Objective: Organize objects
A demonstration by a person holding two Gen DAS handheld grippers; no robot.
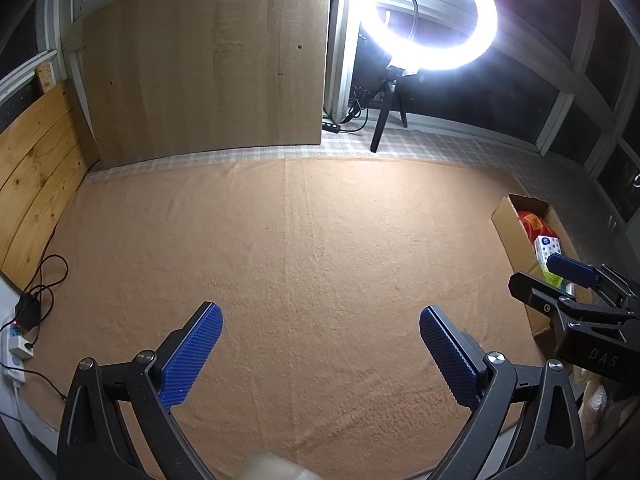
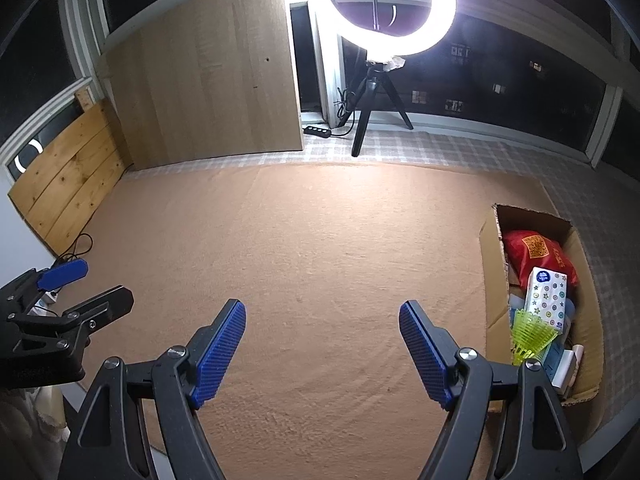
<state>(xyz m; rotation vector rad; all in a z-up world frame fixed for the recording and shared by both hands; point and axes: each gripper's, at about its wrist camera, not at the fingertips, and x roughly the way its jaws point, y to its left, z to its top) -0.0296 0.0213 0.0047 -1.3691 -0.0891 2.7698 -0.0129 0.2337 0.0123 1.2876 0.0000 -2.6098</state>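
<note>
Tan mat [image 2: 320,240] | both claws [image 1: 320,316] [image 2: 322,308] spread, empty | filled box [image 2: 496,280] right of them

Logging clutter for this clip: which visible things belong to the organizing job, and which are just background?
Job:
cardboard box
red bag, tissue pack and green shuttlecock, all inside the box
left gripper and right gripper, both open and holding nothing

Background:
ring light on its tripod
wooden board
power strip

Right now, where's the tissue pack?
In the cardboard box at the mat's right edge, right wrist view: tissue pack sits between red bag and green shuttlecock.
</note>
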